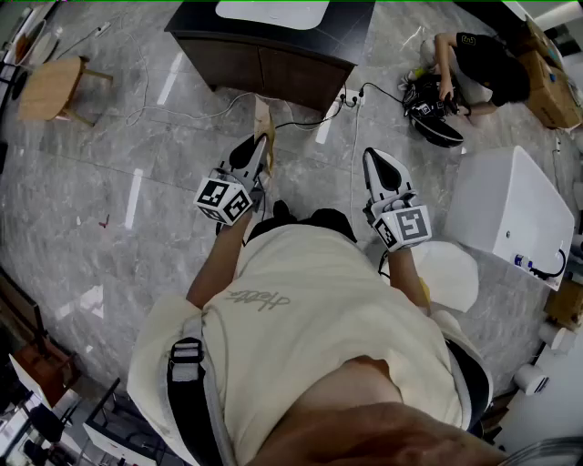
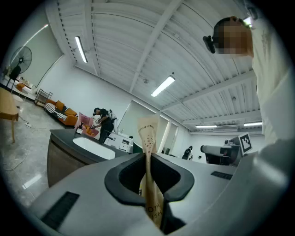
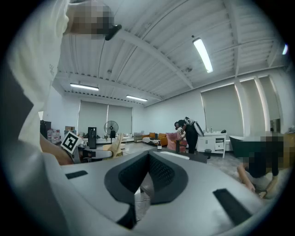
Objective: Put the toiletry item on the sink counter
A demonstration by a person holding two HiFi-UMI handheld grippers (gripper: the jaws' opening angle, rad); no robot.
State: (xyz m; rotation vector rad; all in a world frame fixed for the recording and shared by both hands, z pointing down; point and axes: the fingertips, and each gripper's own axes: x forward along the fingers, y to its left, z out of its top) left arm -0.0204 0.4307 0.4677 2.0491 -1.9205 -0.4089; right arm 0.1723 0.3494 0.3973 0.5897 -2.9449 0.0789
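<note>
Most of the head view is floor (image 1: 109,182), glossy grey stone-look tile. Ahead stands the sink bench (image 1: 264,68), a dark, boxy cabinet with a smooth flat top and a white oval basin (image 1: 273,13) sunk into it.

The left tongs (image 1: 262,150) are pinching the toiletry item, a toothbrush packet (image 1: 264,123), judging by the partial print. It is held in the air, well short of the bench. The left gripper view shows the tongs (image 2: 148,159) clamped on its lower half, with the top standing free above them. The right tongs (image 3: 148,156) are pressed together with nothing between them.

The packet (image 2: 148,133) is thin tan kraft paper, long, narrow and creased, so it will likely flex and slide easily.

The carry looks barely begun. To do it well, I would bring the packet over the bare dark top beside the basin, not above the bowl, lower it until the paper lies flat, and only then let the tongs spread.
</note>
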